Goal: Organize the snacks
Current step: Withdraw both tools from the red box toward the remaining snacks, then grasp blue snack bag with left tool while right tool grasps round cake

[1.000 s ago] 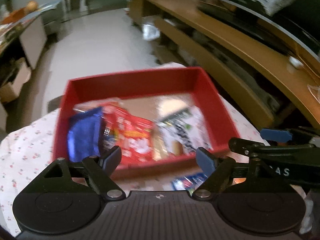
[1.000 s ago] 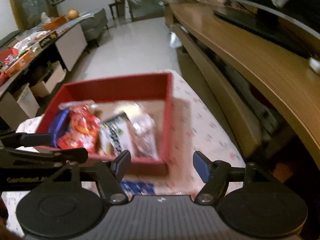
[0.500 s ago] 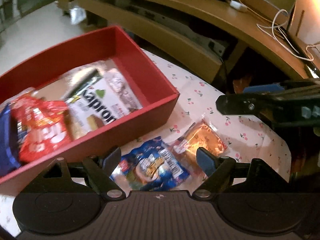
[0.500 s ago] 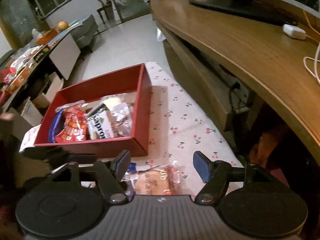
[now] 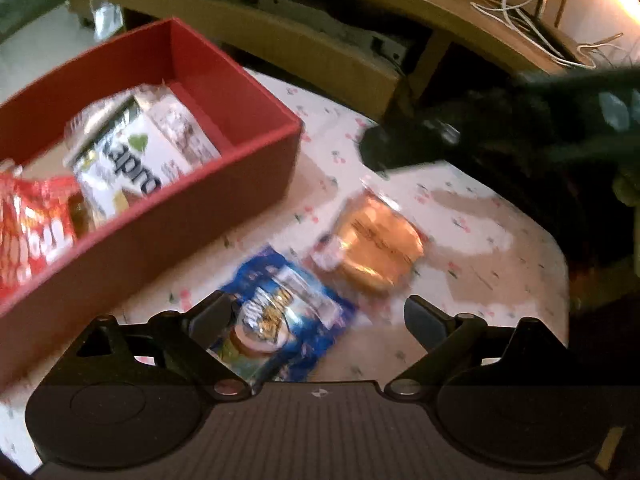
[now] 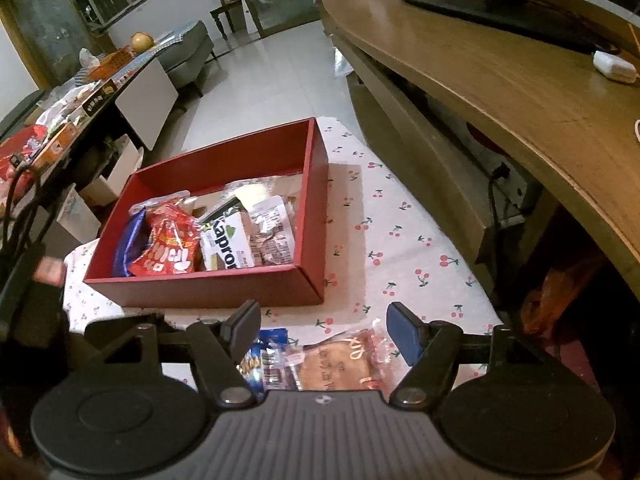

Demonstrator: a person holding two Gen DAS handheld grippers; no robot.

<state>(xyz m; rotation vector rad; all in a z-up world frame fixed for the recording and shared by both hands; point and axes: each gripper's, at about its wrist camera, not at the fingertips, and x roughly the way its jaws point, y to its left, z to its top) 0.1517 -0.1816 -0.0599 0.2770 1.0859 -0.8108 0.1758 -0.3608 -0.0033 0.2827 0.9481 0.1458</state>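
A red box (image 6: 316, 176) (image 5: 224, 184) sits on a cherry-print cloth and holds several snack packs, among them a red pack (image 6: 168, 244) and a white pack (image 6: 228, 240) (image 5: 132, 156). Two packs lie on the cloth outside the box: a blue pack (image 5: 280, 320) (image 6: 264, 360) and an orange clear-wrapped pack (image 5: 376, 248) (image 6: 340, 364). My left gripper (image 5: 316, 320) is open and empty above the blue pack. My right gripper (image 6: 324, 324) is open and empty just above both loose packs.
A long wooden TV stand (image 6: 520, 92) runs along the right, with cables (image 5: 528, 12) on it. A cluttered dark table (image 6: 80, 96) stands at the left. White floor (image 6: 272, 80) lies beyond the cloth. The right gripper's body (image 5: 500, 132) reaches in at the left view's upper right.
Both grippers pulled back from the box and swung to the right. The two loose packs came into view below them. Both stayed open.
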